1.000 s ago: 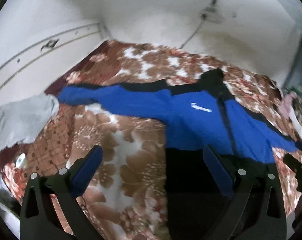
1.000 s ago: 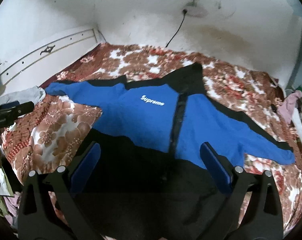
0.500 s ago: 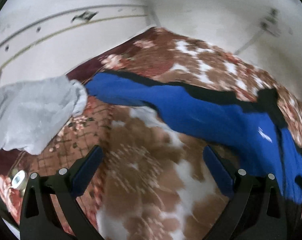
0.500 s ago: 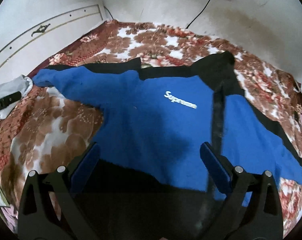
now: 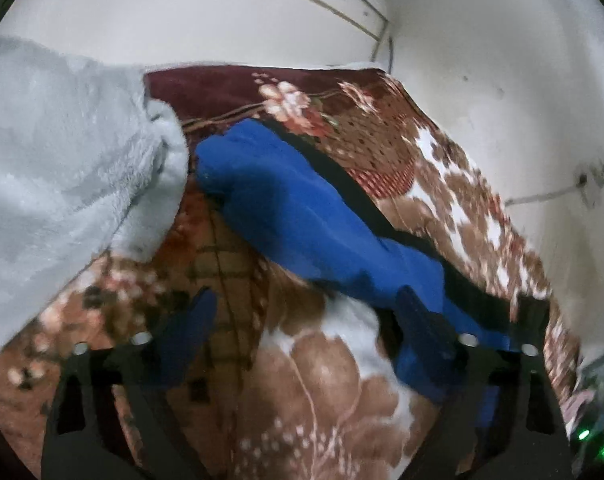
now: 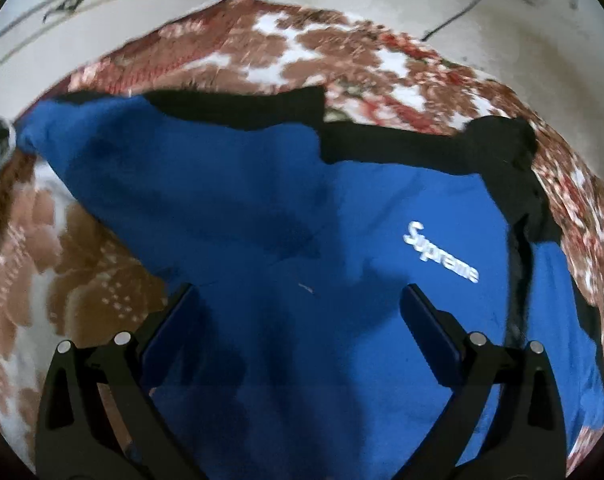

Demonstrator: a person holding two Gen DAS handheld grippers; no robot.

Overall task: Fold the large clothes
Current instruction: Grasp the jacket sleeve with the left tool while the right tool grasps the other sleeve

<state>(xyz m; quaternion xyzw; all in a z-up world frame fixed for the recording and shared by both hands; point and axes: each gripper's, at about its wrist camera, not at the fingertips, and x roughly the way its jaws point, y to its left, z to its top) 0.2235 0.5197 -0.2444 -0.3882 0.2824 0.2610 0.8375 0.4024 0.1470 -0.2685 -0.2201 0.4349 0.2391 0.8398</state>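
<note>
Jacket (image 6: 262,208) looks soft and floppy; grab the far-left sleeve cuff (image 5: 218,160). Left gripper (image 5: 302,320) and right gripper (image 6: 298,312) both spread wide, empty.

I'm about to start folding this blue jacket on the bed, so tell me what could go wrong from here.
1. The grey fleece lies right against the cuff of the blue sleeve; the open left gripper could pinch both.
2. The floral blanket under the sleeve is soft and could get caught in the grasp too.
3. The right gripper is open over the middle of the blue jacket, not over an edge, so a grab there would probably bunch it.
</note>
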